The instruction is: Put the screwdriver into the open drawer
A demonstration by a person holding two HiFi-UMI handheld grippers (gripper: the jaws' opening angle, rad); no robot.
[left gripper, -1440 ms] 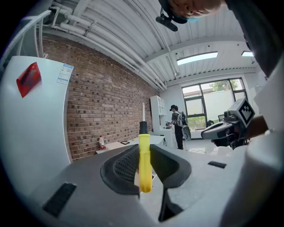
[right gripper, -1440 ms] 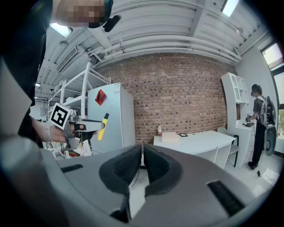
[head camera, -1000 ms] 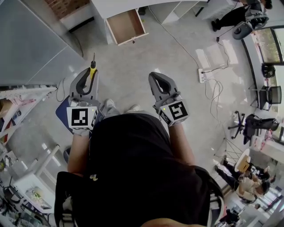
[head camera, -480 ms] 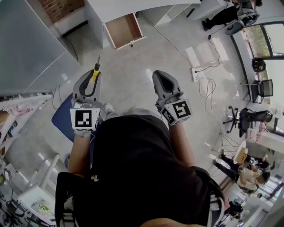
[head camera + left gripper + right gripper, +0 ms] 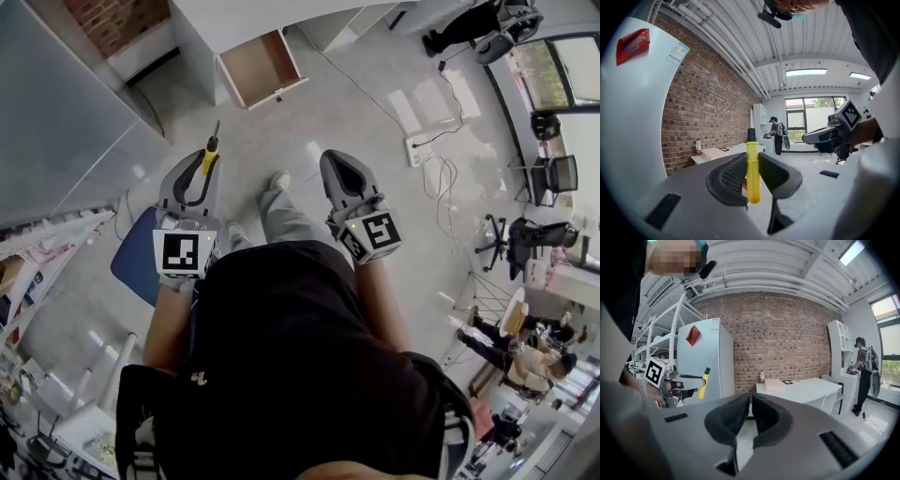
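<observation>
Screwdriver (image 5: pixel 753 173): clamped by its yellow handle in the left gripper, carried in the air, well short of the drawer.
Left gripper (image 5: pixel 200 161): fingers shut tight on that handle, one pad on each side, held out in front of the person's body.
Long axis: crosswise to the fingers and close to upright, with the shaft and tip up, the handle's butt below the pads, leaning a little.
Right gripper (image 5: pixel 339 167): fingers together with only a sliver between the pads and nothing in them. It rides level with the left.
Floor (image 5: pixel 319 112): a bare grey stretch lies between both grippers and the target.
Drawer (image 5: pixel 255 64): pulled out from under the white desk (image 5: pixel 281 11), brown bottom showing. It is straight ahead of the fingers, a touch to the right.
Nearer hand: the left one, and it's already carrying the screwdriver.
Coming move, my call: close in, get over the drawer's front edge, tip the tool flat, lower it and release.
</observation>
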